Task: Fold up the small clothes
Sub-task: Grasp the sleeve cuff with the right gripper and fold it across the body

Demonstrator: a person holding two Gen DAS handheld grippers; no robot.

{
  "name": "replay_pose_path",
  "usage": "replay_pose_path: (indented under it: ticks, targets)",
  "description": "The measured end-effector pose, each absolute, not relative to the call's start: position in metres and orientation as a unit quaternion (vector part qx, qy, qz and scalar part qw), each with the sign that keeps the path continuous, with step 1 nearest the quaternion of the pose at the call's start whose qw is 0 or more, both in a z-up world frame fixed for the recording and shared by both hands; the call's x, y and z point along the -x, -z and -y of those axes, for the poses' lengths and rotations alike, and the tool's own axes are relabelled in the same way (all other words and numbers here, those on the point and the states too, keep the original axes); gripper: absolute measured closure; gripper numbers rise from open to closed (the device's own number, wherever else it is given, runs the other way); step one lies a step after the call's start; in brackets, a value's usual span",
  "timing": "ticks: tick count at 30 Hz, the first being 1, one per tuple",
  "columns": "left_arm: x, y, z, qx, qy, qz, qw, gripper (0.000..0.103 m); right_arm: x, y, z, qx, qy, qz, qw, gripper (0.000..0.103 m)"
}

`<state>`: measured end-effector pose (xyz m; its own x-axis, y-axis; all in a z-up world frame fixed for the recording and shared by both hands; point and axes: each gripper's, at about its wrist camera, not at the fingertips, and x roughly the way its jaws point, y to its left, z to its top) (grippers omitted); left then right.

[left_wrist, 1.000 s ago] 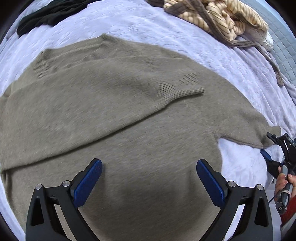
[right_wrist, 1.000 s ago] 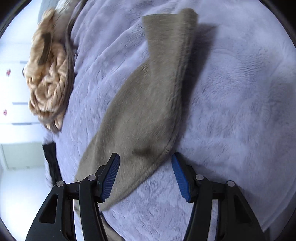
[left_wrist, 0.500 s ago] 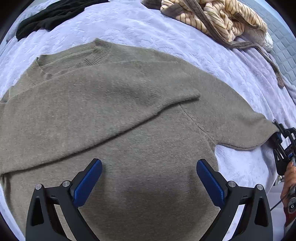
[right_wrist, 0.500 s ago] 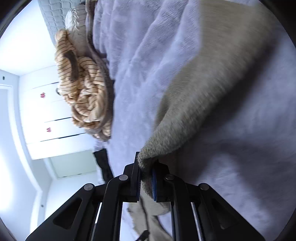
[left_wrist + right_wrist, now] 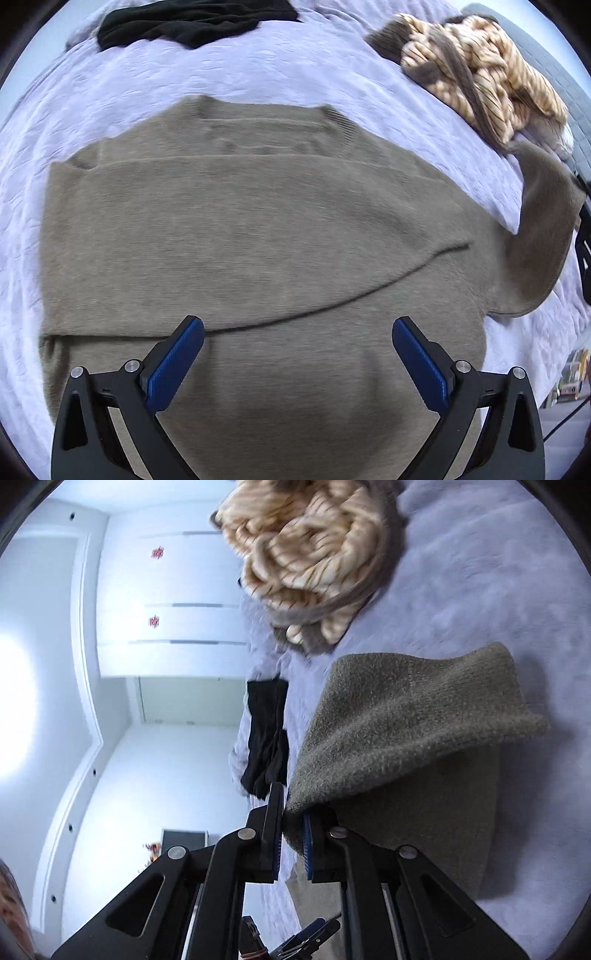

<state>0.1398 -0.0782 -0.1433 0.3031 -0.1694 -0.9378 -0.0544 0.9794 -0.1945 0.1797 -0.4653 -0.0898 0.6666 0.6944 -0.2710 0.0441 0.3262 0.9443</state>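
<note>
An olive-grey knit sweater [image 5: 258, 229] lies flat on the pale lilac bedspread [image 5: 258, 81], one sleeve folded across its chest. My left gripper [image 5: 297, 347] hovers open above the sweater's lower body, nothing between its blue pads. The sweater's other sleeve [image 5: 543, 221] rises off the bed at the right edge. In the right wrist view my right gripper [image 5: 293, 821] is shut on that sleeve's cuff [image 5: 406, 731], which drapes lifted over the bedspread [image 5: 498, 572].
A tan striped garment pile [image 5: 480, 74] lies at the far right of the bed, also seen as striped pile [image 5: 306, 554]. A black garment [image 5: 192, 22] lies at the far left, black garment [image 5: 267, 738]. White cupboards [image 5: 166, 609] stand beyond the bed.
My right gripper closed on the sleeve cuff and lifted it up off the bed, turning toward level. My left gripper slid sideways over the sweater, staying open.
</note>
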Motion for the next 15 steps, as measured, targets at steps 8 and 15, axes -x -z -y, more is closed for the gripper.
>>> replay_pose_path:
  ticks: [8, 15]
  targets:
    - [-0.131, 0.151, 0.008, 0.118, -0.026, -0.58, 0.805, 0.001, -0.227, 0.1, 0.289, -0.349, -0.327, -0.47, 0.742, 0.093]
    - [-0.123, 0.16, -0.03, 0.105, -0.06, -0.563, 0.817, 0.001, -0.221, 0.171, 0.212, -0.214, -0.272, -0.602, 0.719, 0.089]
